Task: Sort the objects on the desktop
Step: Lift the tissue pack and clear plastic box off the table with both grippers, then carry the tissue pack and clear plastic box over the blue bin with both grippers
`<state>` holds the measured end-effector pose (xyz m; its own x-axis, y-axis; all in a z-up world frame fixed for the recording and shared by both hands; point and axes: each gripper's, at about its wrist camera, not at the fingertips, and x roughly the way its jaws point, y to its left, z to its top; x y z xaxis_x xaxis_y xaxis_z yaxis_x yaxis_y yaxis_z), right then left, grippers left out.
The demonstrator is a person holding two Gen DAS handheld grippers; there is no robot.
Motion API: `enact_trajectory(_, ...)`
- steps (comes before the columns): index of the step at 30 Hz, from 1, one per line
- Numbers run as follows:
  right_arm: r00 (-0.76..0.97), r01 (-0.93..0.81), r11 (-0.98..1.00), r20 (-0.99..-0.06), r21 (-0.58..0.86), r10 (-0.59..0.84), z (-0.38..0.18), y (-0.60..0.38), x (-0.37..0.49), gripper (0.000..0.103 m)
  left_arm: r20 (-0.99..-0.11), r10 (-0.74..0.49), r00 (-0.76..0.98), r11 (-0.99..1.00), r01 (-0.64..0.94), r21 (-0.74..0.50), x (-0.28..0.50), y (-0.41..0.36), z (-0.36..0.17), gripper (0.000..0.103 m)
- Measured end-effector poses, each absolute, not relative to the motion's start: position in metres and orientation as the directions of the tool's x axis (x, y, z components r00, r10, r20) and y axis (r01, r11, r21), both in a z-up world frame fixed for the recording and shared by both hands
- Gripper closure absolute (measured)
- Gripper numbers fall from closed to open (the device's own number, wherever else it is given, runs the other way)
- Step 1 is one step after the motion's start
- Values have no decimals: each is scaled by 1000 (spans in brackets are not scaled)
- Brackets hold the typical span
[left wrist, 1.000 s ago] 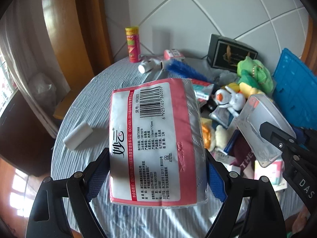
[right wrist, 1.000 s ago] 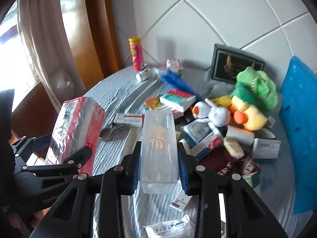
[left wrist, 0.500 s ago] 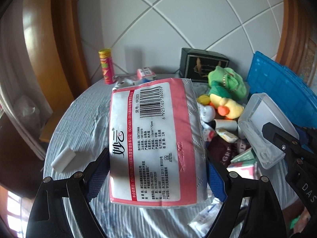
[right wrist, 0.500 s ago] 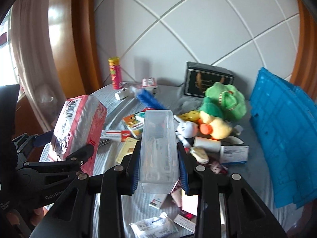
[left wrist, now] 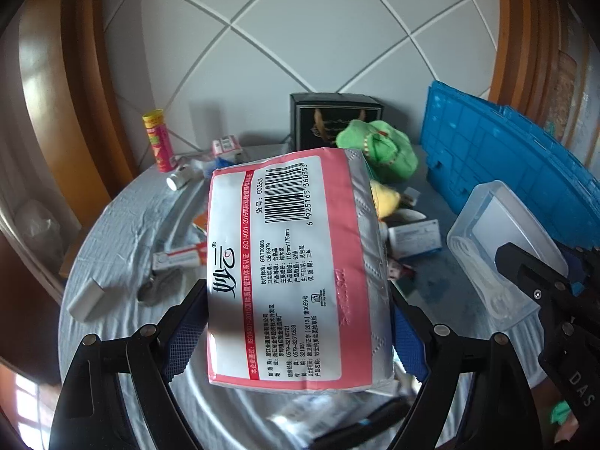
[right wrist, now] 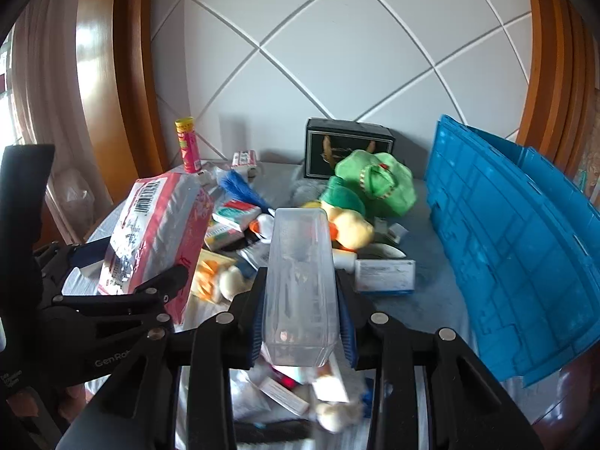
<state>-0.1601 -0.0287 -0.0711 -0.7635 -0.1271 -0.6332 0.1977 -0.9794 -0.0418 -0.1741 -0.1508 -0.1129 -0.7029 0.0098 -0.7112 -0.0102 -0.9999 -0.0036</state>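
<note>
My right gripper [right wrist: 303,315] clamps a clear plastic box [right wrist: 300,281] lengthwise; left of the box, my left gripper [right wrist: 150,296] grips a pink tissue pack [right wrist: 157,232]; right of the box stands a blue crate [right wrist: 506,247] (tilted); beyond the box, a green plush toy [right wrist: 371,183].

Tissue pack [left wrist: 296,262] was wrapped in glossy, crinkled plastic film with a smooth printed paper-look label; the box [right wrist: 300,281] was clear, smooth plastic, slightly cloudy. Left hand-held gripper [left wrist: 298,332] and right hand-held gripper [right wrist: 303,322] were matt black plastic with textured blue pads [left wrist: 185,332] and small metal screws. The surface [left wrist: 123,225] wore wrinkled matt grey-blue cloth; green toy [right wrist: 371,183] looked plush, crate [right wrist: 506,247] hard ribbed blue plastic, the wall panels [right wrist: 337,37] smooth and glossy white, the frame [right wrist: 112,75] polished wood.
</note>
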Motion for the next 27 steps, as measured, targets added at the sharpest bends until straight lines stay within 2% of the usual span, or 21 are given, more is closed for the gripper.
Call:
enact_trajectory(9, -754, 238, -970, -638, -42, -158, -77, 87, -123, 71, -722, 11, -692, -1000, -10, -5, -140, -46, -121, 16)
enact_trajectory(15, -746, 215, -976, -650, -27, -146, -82, 149, -89, 71, -738, 43, -674, -998, -70, 6, -110, 16, -123, 16)
enact_trajectory(21, -765, 119, -993, -638, -2, -90, -78, 195, -55, 71, -719, 102, -687, -985, -169, 22, -91, 63, -110, 16)
enact_trajectory(27, -768, -31, -999, -639, -14, 32, -73, 243, -15, 71, -710, 199, -675, -956, -292, 9, -67, 110, -101, 16)
